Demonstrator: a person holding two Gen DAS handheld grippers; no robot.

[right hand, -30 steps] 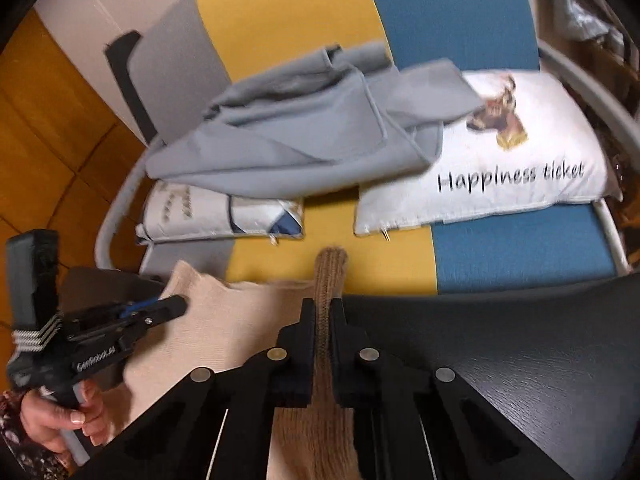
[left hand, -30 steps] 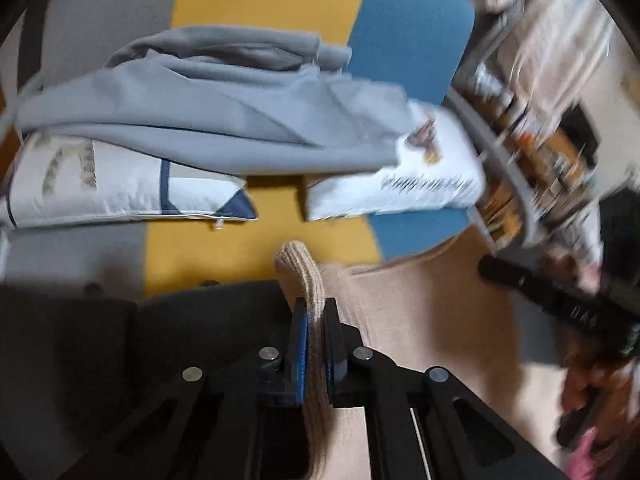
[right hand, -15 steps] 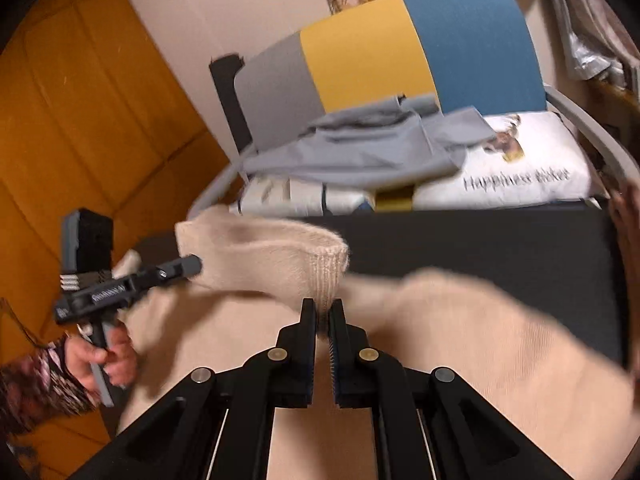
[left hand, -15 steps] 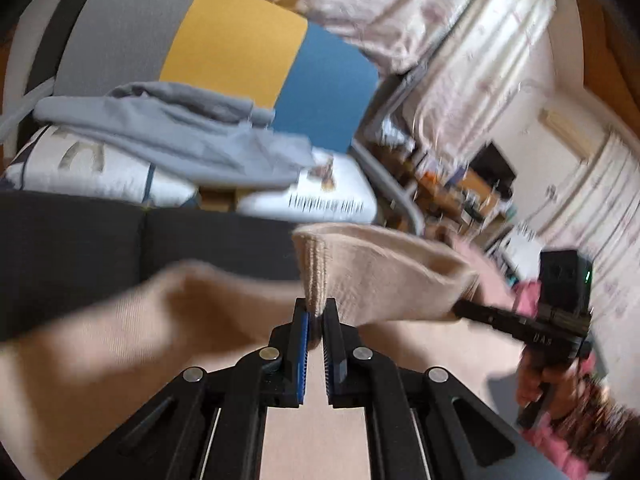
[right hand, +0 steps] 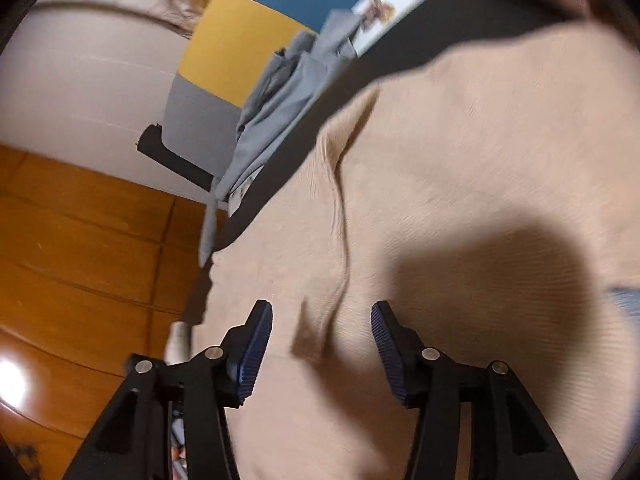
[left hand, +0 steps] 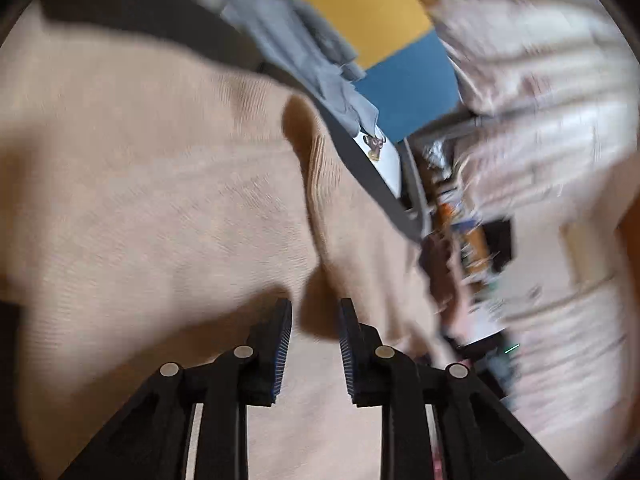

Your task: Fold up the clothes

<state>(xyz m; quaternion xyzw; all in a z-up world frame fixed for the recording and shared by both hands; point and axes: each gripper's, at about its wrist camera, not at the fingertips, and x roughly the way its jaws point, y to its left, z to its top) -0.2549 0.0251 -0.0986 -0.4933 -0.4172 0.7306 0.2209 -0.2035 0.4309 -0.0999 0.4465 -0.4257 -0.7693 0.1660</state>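
A beige knit sweater (left hand: 160,200) lies spread over a black surface (left hand: 120,12) and fills most of both wrist views, with a folded ridge (left hand: 324,176) running across it. My left gripper (left hand: 314,332) is open just above the fabric, nothing between its blue pads. In the right wrist view the same sweater (right hand: 460,160) shows a raised crease (right hand: 336,208). My right gripper (right hand: 320,344) is open wider, hovering over the knit and casting a dark shadow (right hand: 500,292) on it. Both views are blurred by motion.
Behind the black surface stands a chair with a grey, yellow and blue back (right hand: 240,40), holding a grey garment (right hand: 280,92) and printed cushions (left hand: 380,152). An orange wood floor (right hand: 80,240) is at the left. Curtains (left hand: 540,80) and cluttered shelves (left hand: 468,232) lie at the right.
Both grippers have let go of the sweater's edge and opened. They have tilted down over the sweater, which now lies flat with the carried edge folded over.
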